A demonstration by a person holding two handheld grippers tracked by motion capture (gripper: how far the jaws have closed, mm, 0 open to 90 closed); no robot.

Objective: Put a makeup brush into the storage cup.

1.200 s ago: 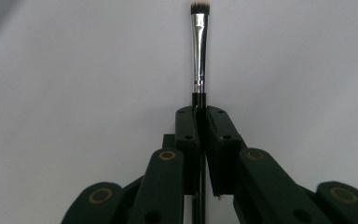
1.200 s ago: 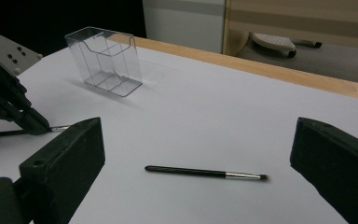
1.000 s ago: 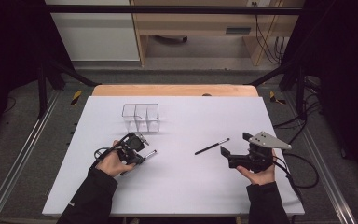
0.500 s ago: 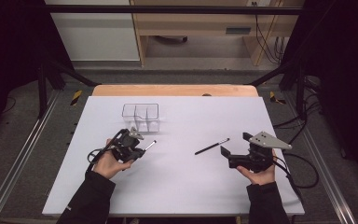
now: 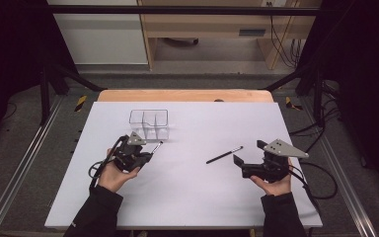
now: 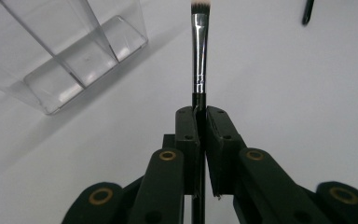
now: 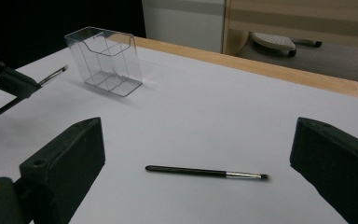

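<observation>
My left gripper (image 6: 199,116) clamps makeup brush (image 6: 198,56), bristles toward clear organizer (image 5: 149,123) near table's far edge. Next: tilt upright, drop into compartment. My right gripper (image 5: 249,160) gapes, empty, beside second brush (image 7: 205,172).

Even overhead light fell on the white surface (image 5: 192,197), while the room around it stayed dark. The clear box (image 6: 70,51) cast a soft grey shadow and carried faint glare. The left tool (image 6: 203,116) looked slightly blurred up close.
</observation>
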